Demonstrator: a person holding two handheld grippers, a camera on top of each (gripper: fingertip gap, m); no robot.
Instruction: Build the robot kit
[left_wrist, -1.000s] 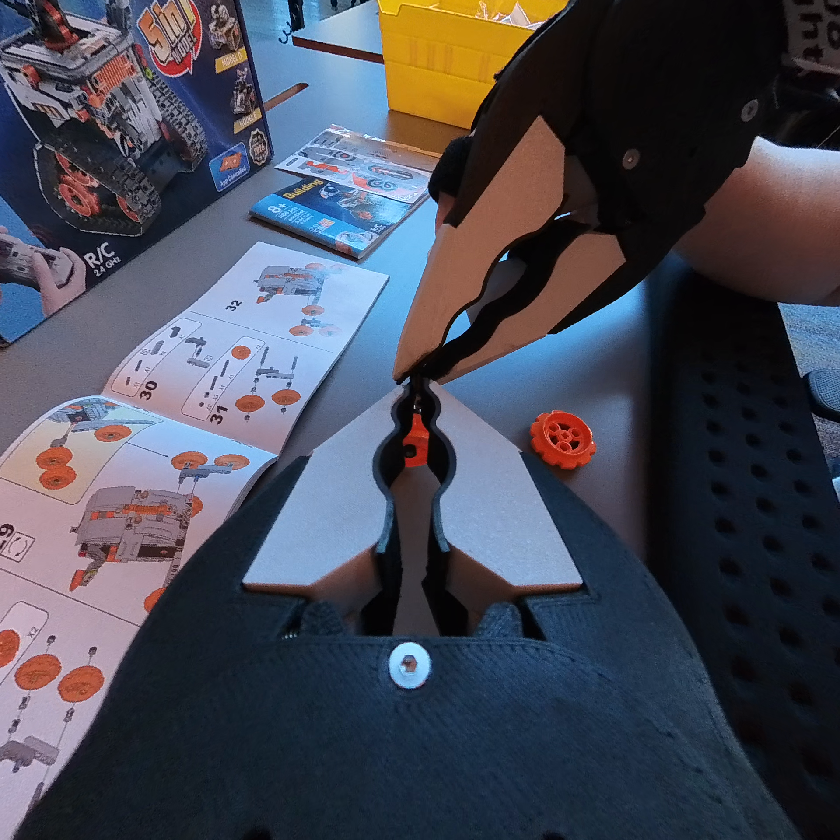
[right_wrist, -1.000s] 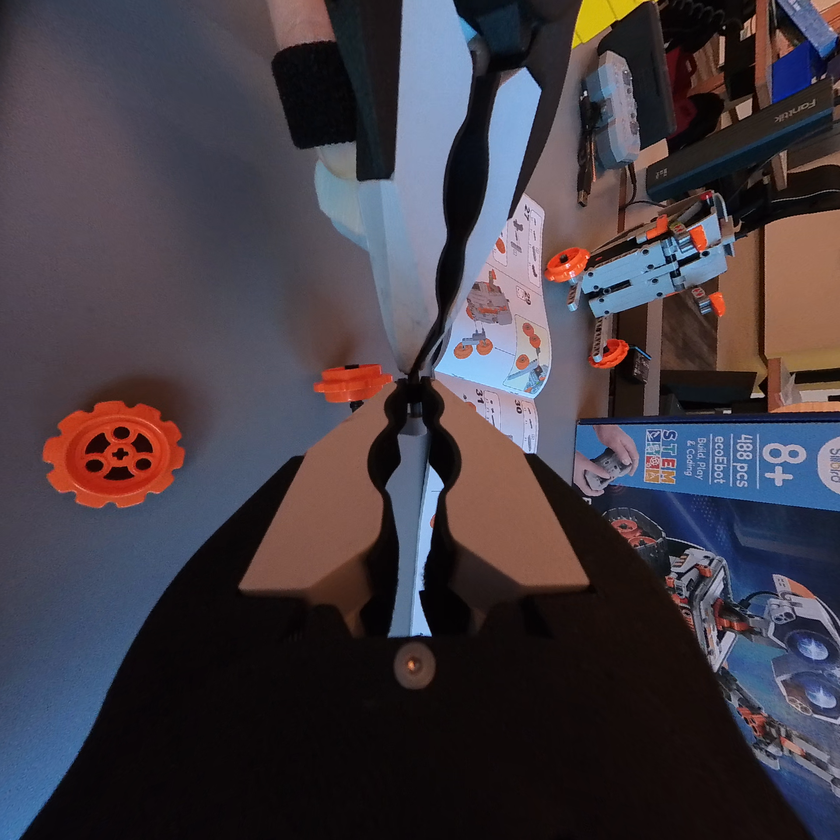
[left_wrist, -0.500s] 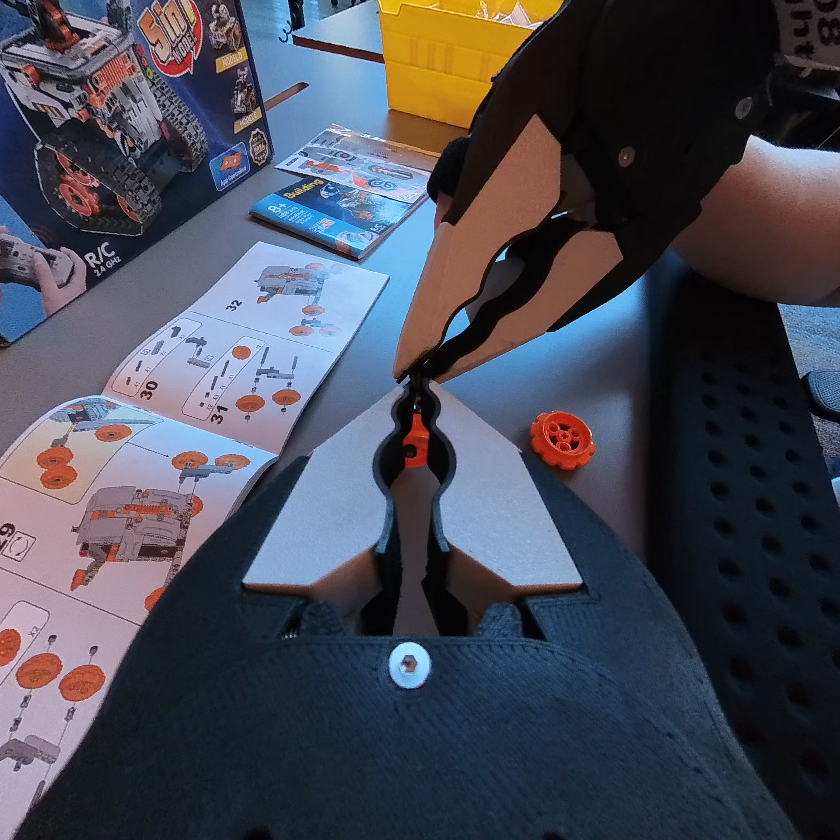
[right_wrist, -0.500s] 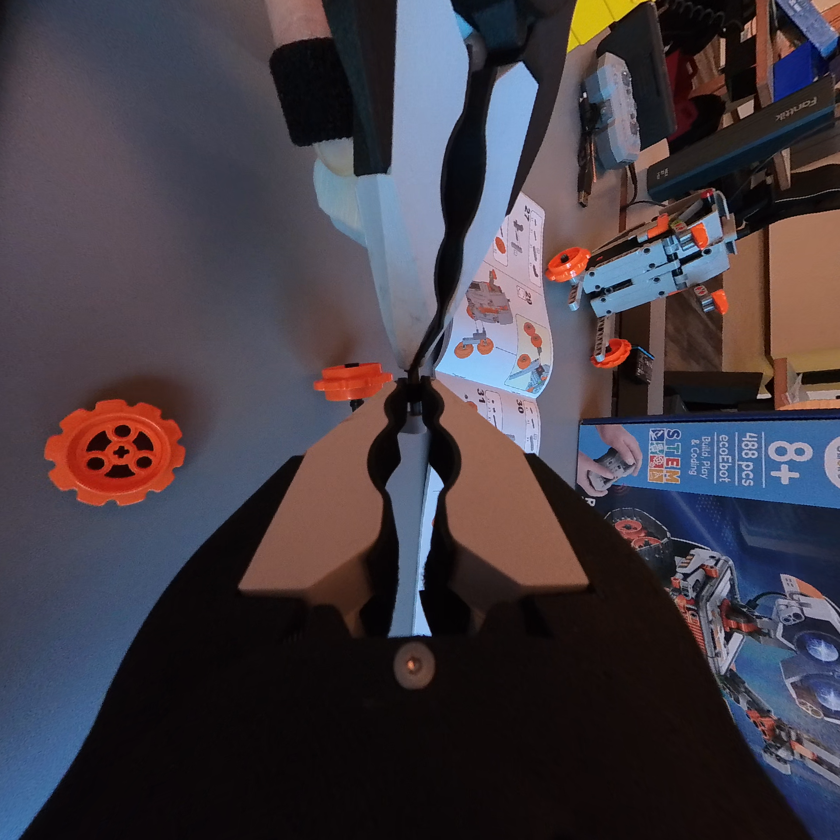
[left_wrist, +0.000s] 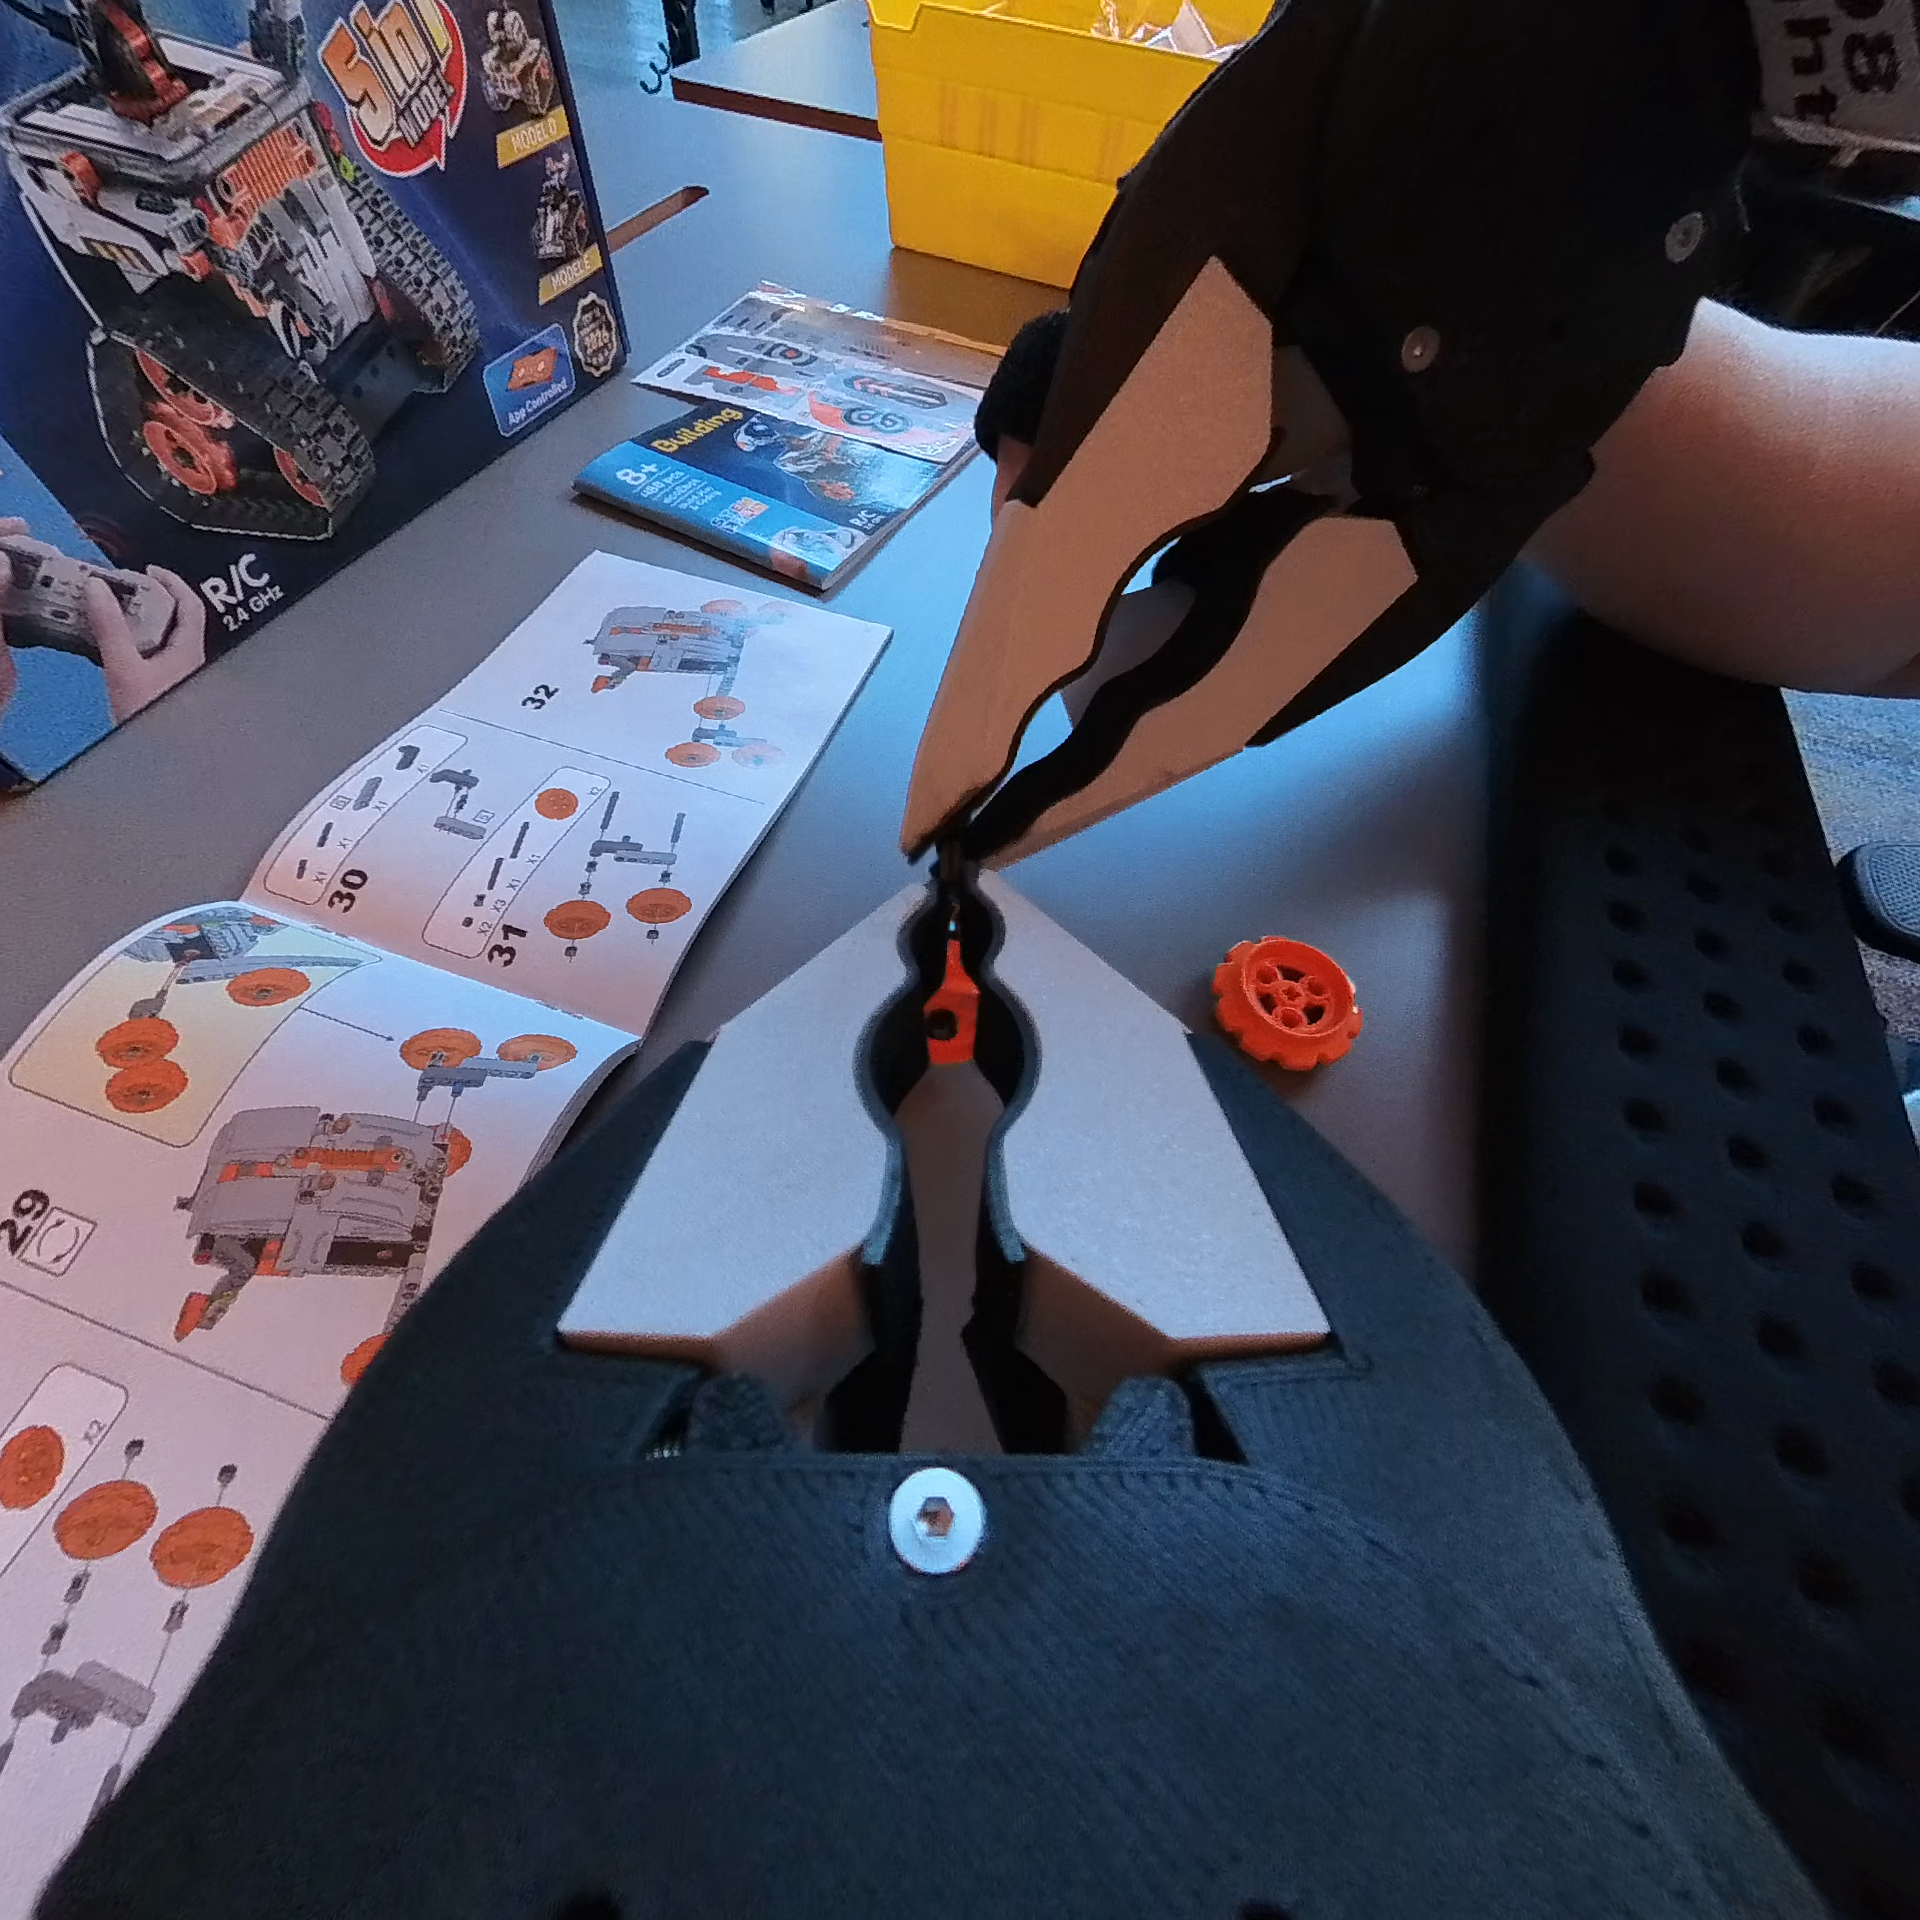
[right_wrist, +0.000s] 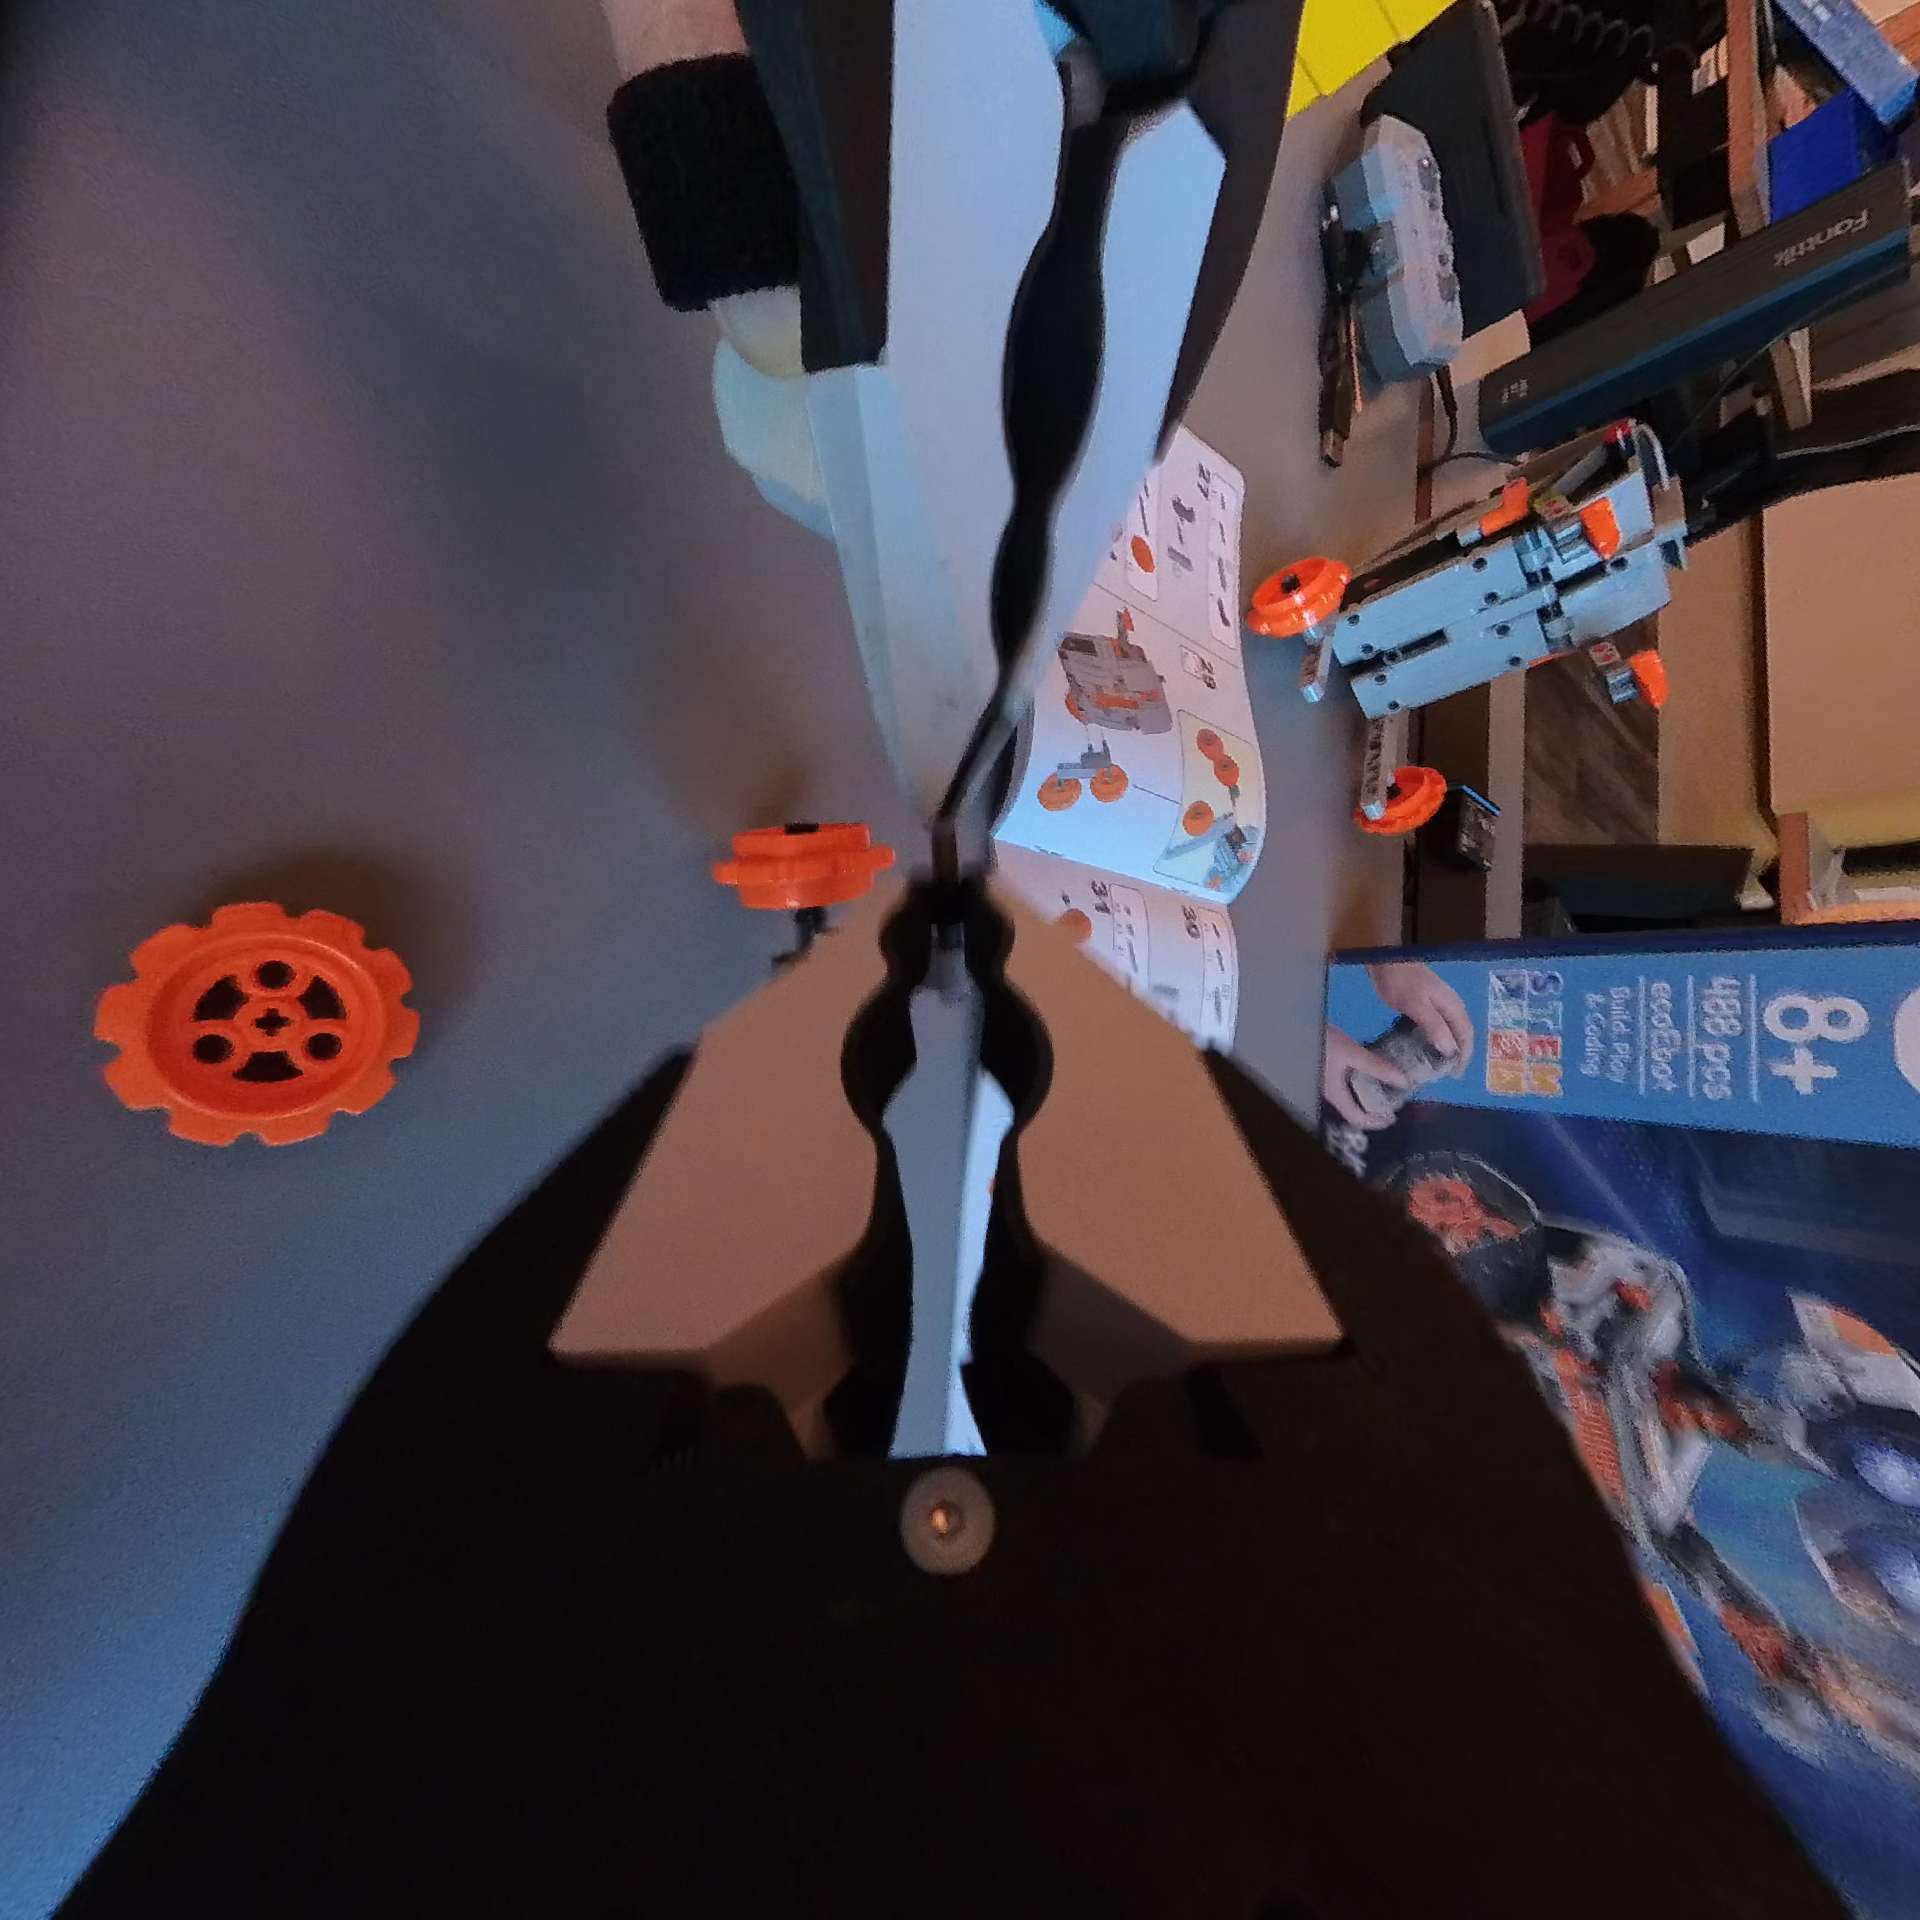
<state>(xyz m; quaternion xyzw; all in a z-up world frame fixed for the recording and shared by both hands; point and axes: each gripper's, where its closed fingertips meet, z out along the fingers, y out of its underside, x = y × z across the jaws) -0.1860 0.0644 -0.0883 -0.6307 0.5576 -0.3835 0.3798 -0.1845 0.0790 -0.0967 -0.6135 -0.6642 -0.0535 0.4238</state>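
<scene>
Above table: both hand-held grippers (left_wrist: 948, 883) (right_wrist: 948, 914) clamp black axle (right_wrist: 948, 831).

Orange toothed wheel (left_wrist: 1287, 998) at right on the grey worktop (left_wrist: 1247, 873); yellow bin (left_wrist: 997, 156) at top; blue box (left_wrist: 260, 312) upper left; white booklet (left_wrist: 416, 935) with orange-and-grey drawings; black, hole-dotted mat (left_wrist: 1714, 1143) at right.

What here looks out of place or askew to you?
Nothing looks damaged or spilled. One orange gear wheel lies flat and loose on the grey table, apart from the half-built grey model. The open instruction booklet bulges at its fold.
</scene>
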